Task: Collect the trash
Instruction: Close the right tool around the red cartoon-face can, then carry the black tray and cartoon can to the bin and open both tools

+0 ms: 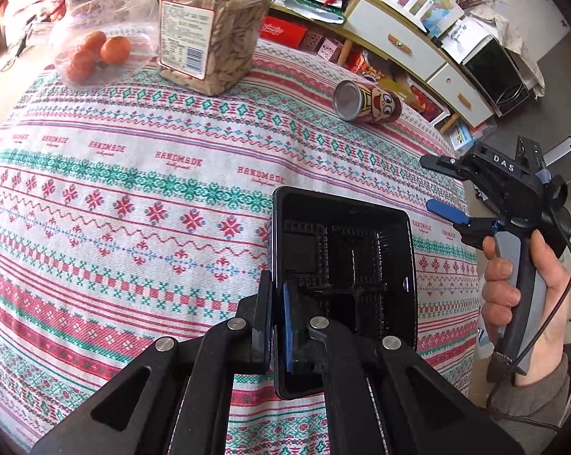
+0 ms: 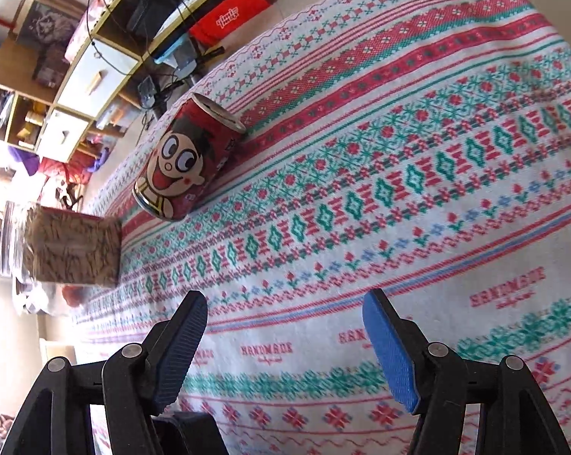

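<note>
The left gripper point(image 1: 274, 322) is pinched tight on the near wall of a black plastic tray point(image 1: 342, 250), one finger outside and one inside, so the tray rests flat on the patterned tablecloth point(image 1: 134, 197) near the table's right edge. The right gripper point(image 2: 285, 345) has its blue pads point(image 2: 391, 356) standing wide with nothing between them, only cloth. The trash to get now looks like the red cartoon can point(image 2: 187, 159), which lies on its side close to the far edge of the table, well apart from the tray. To do this step well, I think the right gripper should go out to the can and come down with one pad on each round side, at the middle of the can, not at its ends. A can on its side can roll, so the pads should close slowly and evenly. It could roll off the far edge if it gets bumped. The left gripper should hold the tray steady while this happens. In the left view, a hand point(image 1: 513, 284) wraps the grey handle of the right gripper beside the table's right edge, with the fingers aimed across the table toward the can. Both grippers tip down toward the cloth. A jar of seeds point(image 1: 213, 26) and a jar with oranges point(image 1: 99, 38) stand at the far left corner and are not trash.
</note>
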Action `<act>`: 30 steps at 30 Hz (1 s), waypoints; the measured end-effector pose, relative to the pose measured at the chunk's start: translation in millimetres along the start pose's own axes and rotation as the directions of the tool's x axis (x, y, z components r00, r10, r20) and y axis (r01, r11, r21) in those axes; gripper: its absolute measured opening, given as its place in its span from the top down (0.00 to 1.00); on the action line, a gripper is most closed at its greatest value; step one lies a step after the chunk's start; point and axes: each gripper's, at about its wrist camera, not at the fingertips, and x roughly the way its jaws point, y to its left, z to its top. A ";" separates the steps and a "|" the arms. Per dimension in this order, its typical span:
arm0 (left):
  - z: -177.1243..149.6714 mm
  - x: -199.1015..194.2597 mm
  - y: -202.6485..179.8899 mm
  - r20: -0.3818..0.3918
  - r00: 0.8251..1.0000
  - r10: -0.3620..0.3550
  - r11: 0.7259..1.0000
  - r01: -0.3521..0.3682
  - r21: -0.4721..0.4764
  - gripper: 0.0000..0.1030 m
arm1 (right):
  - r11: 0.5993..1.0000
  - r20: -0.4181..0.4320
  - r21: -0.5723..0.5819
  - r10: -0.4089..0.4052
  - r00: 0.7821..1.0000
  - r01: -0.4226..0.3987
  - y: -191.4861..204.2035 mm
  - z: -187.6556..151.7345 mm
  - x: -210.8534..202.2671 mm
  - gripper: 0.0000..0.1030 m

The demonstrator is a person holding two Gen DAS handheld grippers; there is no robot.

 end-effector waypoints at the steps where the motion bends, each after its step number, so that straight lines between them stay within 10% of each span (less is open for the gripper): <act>1: 1.2 -1.0 4.1 -0.005 1.000 -0.006 1.000 0.006 -0.010 0.96 | 0.999 0.015 0.030 0.023 1.000 -0.024 3.0 3.9 3.8 0.29; 8: 6.4 -14.0 19.7 -0.010 0.998 -0.060 0.997 0.060 -0.056 0.96 | 0.968 0.109 0.217 0.109 0.988 -0.130 34.8 33.1 35.1 0.29; 15: 9.8 -20.3 26.4 -0.007 0.999 -0.054 0.997 0.054 -0.054 0.96 | 0.970 0.082 0.243 -0.033 0.996 0.012 65.1 57.1 71.3 0.29; 30: 10.4 -20.9 22.0 -0.004 0.999 -0.045 0.998 0.045 -0.046 0.96 | 0.994 0.067 0.079 -0.082 0.994 0.077 35.4 33.1 27.3 0.43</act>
